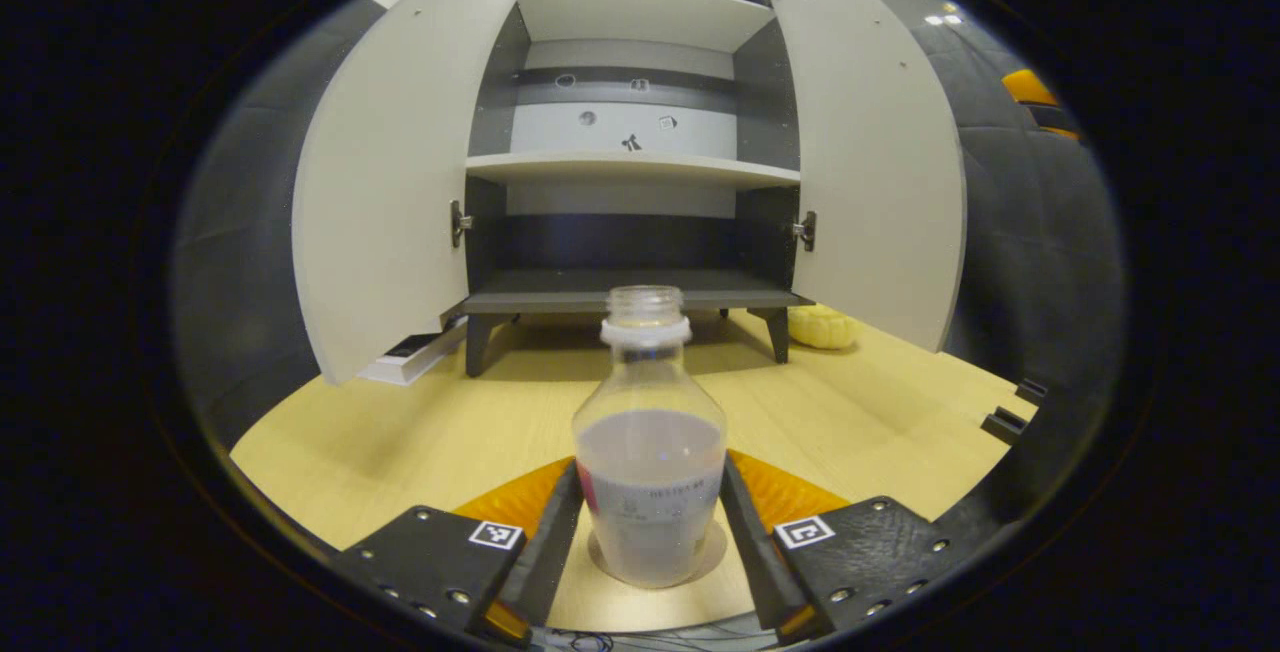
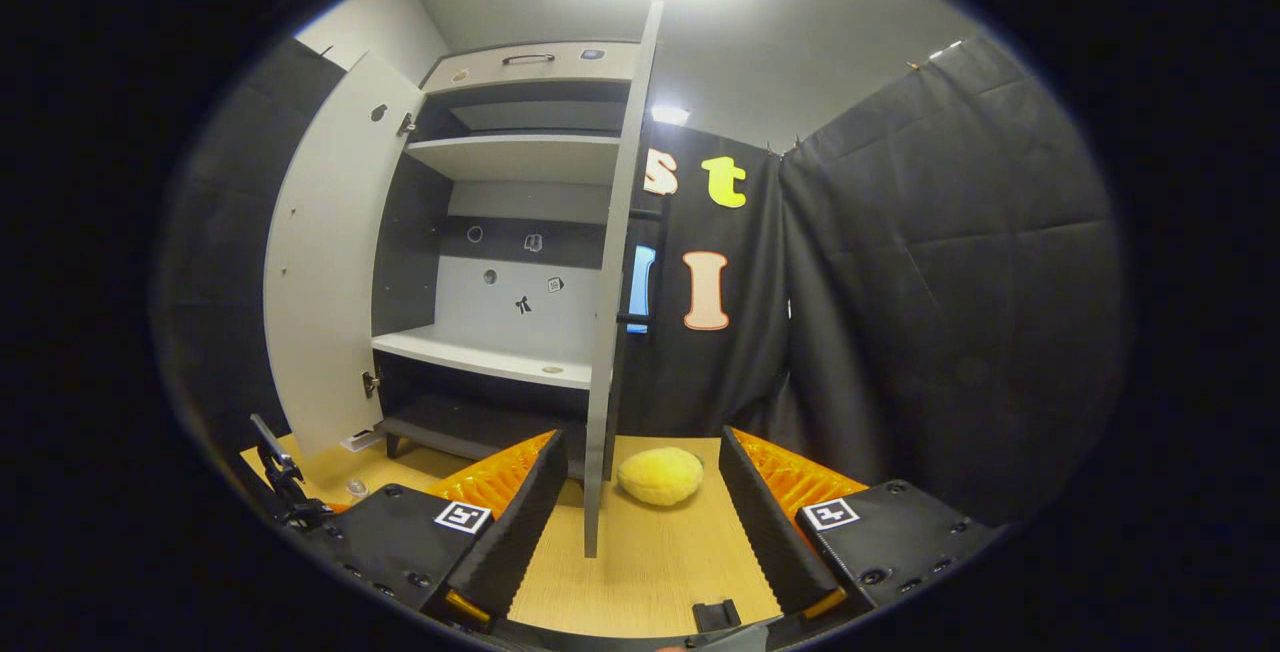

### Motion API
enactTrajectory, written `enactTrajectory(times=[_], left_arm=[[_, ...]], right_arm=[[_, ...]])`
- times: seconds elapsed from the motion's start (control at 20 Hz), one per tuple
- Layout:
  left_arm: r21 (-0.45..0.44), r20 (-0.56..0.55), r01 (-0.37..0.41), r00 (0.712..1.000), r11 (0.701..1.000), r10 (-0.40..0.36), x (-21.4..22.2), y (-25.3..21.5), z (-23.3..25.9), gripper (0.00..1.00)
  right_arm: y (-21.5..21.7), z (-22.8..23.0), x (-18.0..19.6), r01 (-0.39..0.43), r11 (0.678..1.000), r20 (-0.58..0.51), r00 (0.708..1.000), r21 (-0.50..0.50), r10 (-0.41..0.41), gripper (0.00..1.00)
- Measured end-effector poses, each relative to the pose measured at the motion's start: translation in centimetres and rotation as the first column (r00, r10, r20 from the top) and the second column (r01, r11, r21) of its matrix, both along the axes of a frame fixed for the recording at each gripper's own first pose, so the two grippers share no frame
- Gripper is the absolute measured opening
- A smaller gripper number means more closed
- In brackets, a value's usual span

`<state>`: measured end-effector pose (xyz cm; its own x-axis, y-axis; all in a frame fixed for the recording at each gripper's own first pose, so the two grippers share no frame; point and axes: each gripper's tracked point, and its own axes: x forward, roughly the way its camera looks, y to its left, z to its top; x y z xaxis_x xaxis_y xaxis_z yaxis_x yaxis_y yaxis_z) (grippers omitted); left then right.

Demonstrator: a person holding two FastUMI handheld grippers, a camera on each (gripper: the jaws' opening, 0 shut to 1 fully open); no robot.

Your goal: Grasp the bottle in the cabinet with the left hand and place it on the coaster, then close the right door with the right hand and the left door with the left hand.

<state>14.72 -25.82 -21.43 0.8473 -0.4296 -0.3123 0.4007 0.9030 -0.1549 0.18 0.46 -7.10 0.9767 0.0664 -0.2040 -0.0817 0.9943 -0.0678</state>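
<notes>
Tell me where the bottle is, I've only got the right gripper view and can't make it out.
Observer: In the left gripper view the bottle stands upright on the table, outside the cabinet.
Operator: On the coaster?
Observer: Yes, a round coaster shows under its base.
Operator: Is the left tool gripping it?
Observer: I can't tell. The left tool flanks the bottle closely, one finger at each side.

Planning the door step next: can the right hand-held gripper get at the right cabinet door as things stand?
Probably yes. The right hand-held gripper is open, and the right door stands edge-on just ahead between its fingers, with bare table between. The yellow object lies beside the door, not blocking.
</notes>
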Motion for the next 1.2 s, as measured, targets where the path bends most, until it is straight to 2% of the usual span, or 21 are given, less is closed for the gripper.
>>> enactTrajectory(times=[0.05,0.1,0.15,0.25,0.3,0.35,0.7,0.75,0.8,0.85,0.9,1.0,1.05,1.1,1.15,1.2], left_arm=[[0.001,0.001,-0.003,1.000,1.000,0.003,-0.4,0.2,0.2,0.81],[0.002,0.001,-0.009,1.000,1.000,0.009,-0.5,0.3,0.4,0.94],[0.001,0.003,-0.015,1.000,1.000,0.015,-0.4,0.4,0.8,0.87],[-0.006,0.007,-0.026,1.000,1.000,0.026,-0.1,0.6,1.5,0.87],[-0.010,0.011,-0.034,0.999,0.999,0.035,0.1,0.8,2.1,0.87],[-0.017,0.020,-0.041,0.999,0.999,0.042,0.3,0.9,3.0,0.87],[-0.082,0.125,-0.079,0.988,0.993,0.089,1.5,2.4,11.2,0.87],[-0.086,0.145,-0.088,0.984,0.992,0.099,1.7,2.9,12.3,0.87],[-0.088,0.163,-0.099,0.980,0.991,0.112,1.8,3.6,13.3,0.87],[-0.092,0.178,-0.113,0.976,0.989,0.128,2.0,4.3,14.4,0.87],[-0.093,0.189,-0.132,0.971,0.987,0.148,2.2,5.2,15.1,0.87],[-0.082,0.194,-0.171,0.964,0.982,0.184,2.5,6.9,16.2,0.87],[-0.075,0.194,-0.196,0.959,0.978,0.207,2.3,7.8,16.5,0.87],[-0.069,0.195,-0.224,0.953,0.972,0.233,2.3,8.8,16.8,0.87],[-0.063,0.196,-0.255,0.945,0.965,0.262,2.3,10.1,17.0,0.87],[-0.059,0.201,-0.282,0.936,0.958,0.288,2.3,11.0,17.2,0.87]], right_arm=[[0.2,-0.3,0.1,-0.005,1.000,-0.008,1.000,0.007,0.005,0.97],[0.3,-0.5,0.3,-0.008,1.000,-0.012,1.000,0.015,0.008,0.97],[0.3,-0.6,0.4,-0.008,1.000,-0.013,1.000,0.023,0.008,0.97],[0.4,-0.6,0.7,-0.008,0.999,-0.011,1.000,0.039,0.009,0.97],[0.4,-0.5,0.9,-0.007,0.999,-0.008,1.000,0.045,0.007,0.92],[0.3,-0.5,1.2,-0.004,0.999,-0.003,1.000,0.051,0.005,0.97],[-0.9,0.5,3.6,0.020,0.995,0.038,0.999,0.102,-0.024,0.97],[-1.3,0.8,4.2,0.024,0.995,0.049,0.998,0.098,-0.029,0.92],[-1.9,1.1,5.0,0.034,0.995,0.055,0.998,0.090,-0.039,0.97],[-2.6,1.3,5.7,0.046,0.995,0.059,0.997,0.083,-0.051,0.97],[-3.2,1.6,6.4,0.057,0.995,0.062,0.996,0.080,-0.062,0.92],[-4.2,2.4,7.9,0.083,0.993,0.072,0.993,0.084,-0.089,0.92],[-4.8,2.9,8.7,0.101,0.991,0.081,0.991,0.088,-0.108,0.97],[-5.4,3.5,9.4,0.122,0.988,0.093,0.987,0.095,-0.130,0.92],[-5.8,4.1,10.2,0.138,0.985,0.106,0.983,0.104,-0.149,0.97],[-6.2,4.8,11.0,0.157,0.981,0.121,0.978,0.112,-0.170,0.97]])
